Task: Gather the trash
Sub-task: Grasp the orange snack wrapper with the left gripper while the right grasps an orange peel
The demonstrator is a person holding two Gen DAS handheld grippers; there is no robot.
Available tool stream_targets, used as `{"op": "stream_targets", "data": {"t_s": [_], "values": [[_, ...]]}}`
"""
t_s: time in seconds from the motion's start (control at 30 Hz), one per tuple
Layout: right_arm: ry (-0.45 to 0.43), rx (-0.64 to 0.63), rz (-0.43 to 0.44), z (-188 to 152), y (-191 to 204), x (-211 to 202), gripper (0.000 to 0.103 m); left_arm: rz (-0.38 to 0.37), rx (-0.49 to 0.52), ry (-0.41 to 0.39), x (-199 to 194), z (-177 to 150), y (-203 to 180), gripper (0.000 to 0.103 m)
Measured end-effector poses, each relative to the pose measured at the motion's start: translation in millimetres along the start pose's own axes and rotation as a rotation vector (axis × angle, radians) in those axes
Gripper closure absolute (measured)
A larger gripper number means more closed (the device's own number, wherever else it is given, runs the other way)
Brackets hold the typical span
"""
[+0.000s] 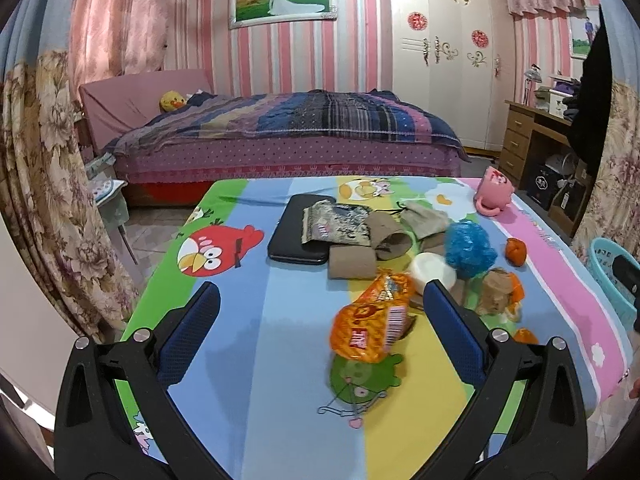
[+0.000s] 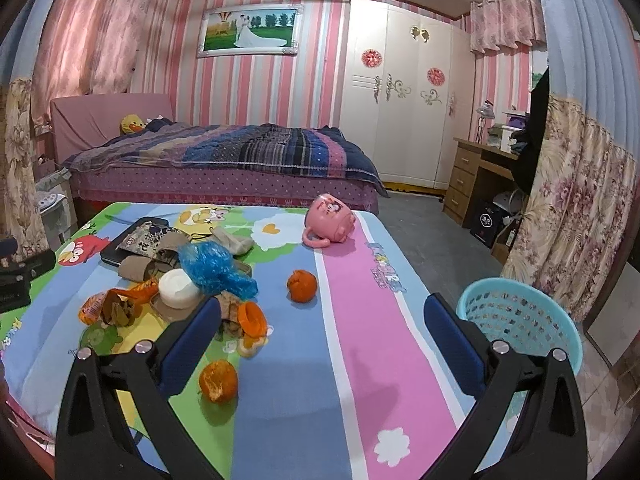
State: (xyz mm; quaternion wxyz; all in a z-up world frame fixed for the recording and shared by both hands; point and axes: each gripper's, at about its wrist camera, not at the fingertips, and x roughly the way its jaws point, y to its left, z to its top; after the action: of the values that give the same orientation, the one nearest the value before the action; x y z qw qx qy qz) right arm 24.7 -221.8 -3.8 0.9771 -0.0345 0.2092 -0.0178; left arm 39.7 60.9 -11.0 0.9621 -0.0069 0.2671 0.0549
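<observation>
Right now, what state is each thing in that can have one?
Left gripper: open, empty, wrapper between its fingers.
Right gripper: open, empty.
Orange wrapper: crumpled, flat on the table.
Pink mug: tipped on its side.
Basket: upright beside the table, contents not visible.
Blue bag: crumpled.
Wardrobe: doors shut.

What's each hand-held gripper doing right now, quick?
Left hand-held gripper: open, holding nothing, over the orange snack wrapper.
Right hand-held gripper: open, holding nothing.

Orange snack wrapper (image 1: 374, 320); blue plastic bag (image 2: 214, 266); pink mug (image 2: 330, 220); turquoise basket (image 2: 520, 320).
</observation>
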Motion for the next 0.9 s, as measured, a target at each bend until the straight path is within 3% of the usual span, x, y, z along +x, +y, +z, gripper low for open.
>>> {"op": "stream_targets", "data": {"t_s": [0.17,0.33,0.5,0.73,0.9], "values": [[0.016,-0.02,0.026,3.1,7.5,23.6,0.004,0.043,-0.015,0.008,8.5,-5.3,17.9,0.005],[0.051,-0.039,0.025,-15.1,3.0,44.8,0.004,0.076,-0.014,0.036,23.3,-12.1,30.6,0.005],[0.108,-0.018,0.004,-25.7,-6.7,57.2,0.004,-0.009,-0.054,0.089,46.2,-19.7,27.6,0.005],[0.13,-0.017,-0.029,-28.6,-11.0,62.8,0.004,-0.081,0.026,0.138,71.7,-31.2,-10.1,0.005],[0.139,-0.018,-0.026,-28.6,-7.5,64.2,0.004,-0.052,0.084,0.135,72.5,-33.3,-25.7,0.005]]}}
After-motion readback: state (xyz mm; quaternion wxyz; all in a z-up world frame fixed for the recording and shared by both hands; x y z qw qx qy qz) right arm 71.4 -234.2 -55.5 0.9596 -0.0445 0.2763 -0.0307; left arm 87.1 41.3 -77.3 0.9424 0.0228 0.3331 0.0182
